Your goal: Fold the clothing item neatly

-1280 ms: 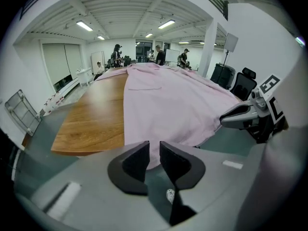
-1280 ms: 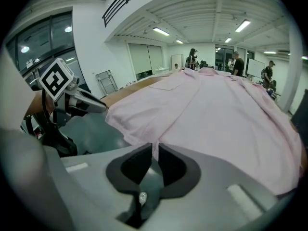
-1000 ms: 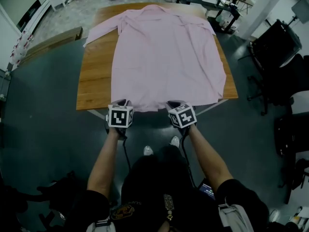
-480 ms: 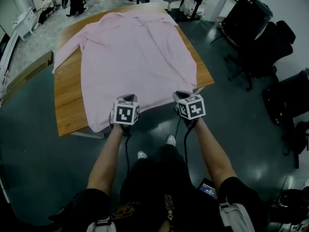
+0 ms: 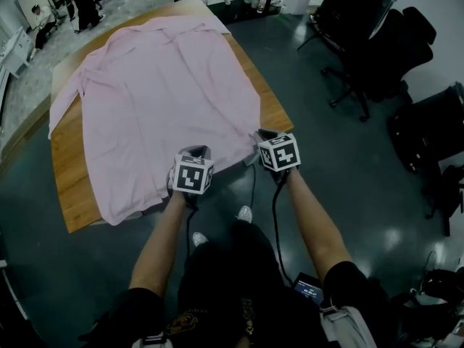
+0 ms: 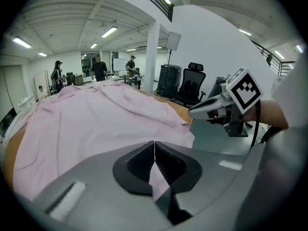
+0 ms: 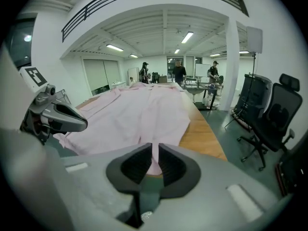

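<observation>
**A:** Head view: how far along is the task?

**B:** No fold is made yet. The pink shirt (image 5: 159,100) lies spread flat on the table (image 5: 67,201), running away ahead of both tongs. Every fold is still to do, by my reading.

**A:** Pose?

**B:** The left tongs (image 5: 196,152) and right tongs (image 5: 261,134) sit side by side at the near hem. Both arms are held out, and the tongs tip downward toward the table edge.

**A:** Left gripper view?

**B:** The jaws are closed tight, with a thin strip of pink hem pinched between them. The rest of the shirt fans out beyond the tips. The right tongs are just off to the right (marker cube showing).

**A:** Right gripper view?

**B:** The jaws are nearly together, clamped on a fold of the hem near the shirt's corner. Bare table wood lies right of the tips, cloth ahead and left. The left tongs are close on the left.
</observation>
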